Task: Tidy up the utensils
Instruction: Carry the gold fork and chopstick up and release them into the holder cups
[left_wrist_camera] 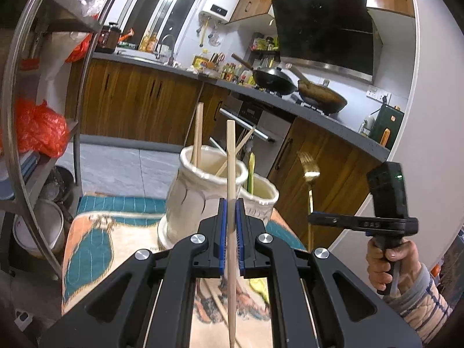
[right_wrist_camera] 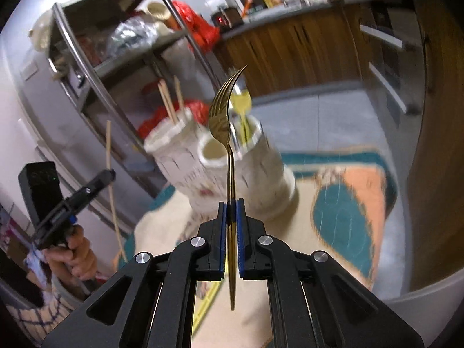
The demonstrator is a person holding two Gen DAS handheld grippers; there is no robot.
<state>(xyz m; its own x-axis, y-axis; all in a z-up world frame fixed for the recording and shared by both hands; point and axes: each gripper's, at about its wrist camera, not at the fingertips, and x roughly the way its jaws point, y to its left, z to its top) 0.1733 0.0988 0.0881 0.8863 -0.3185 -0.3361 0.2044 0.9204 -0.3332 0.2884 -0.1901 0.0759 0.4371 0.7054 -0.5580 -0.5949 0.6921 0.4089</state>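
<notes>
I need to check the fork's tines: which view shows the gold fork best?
The right wrist view: the gold fork stands close and sharp, tines up, clamped in the right tool. The left wrist view shows it smaller, off to the side.

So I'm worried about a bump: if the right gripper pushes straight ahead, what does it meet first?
Probably the smaller white holder: the gold fork in its jaws lines up with it, though depth is unclear.

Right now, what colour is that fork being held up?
Shiny gold. The fork shows best in the right wrist view.
</notes>
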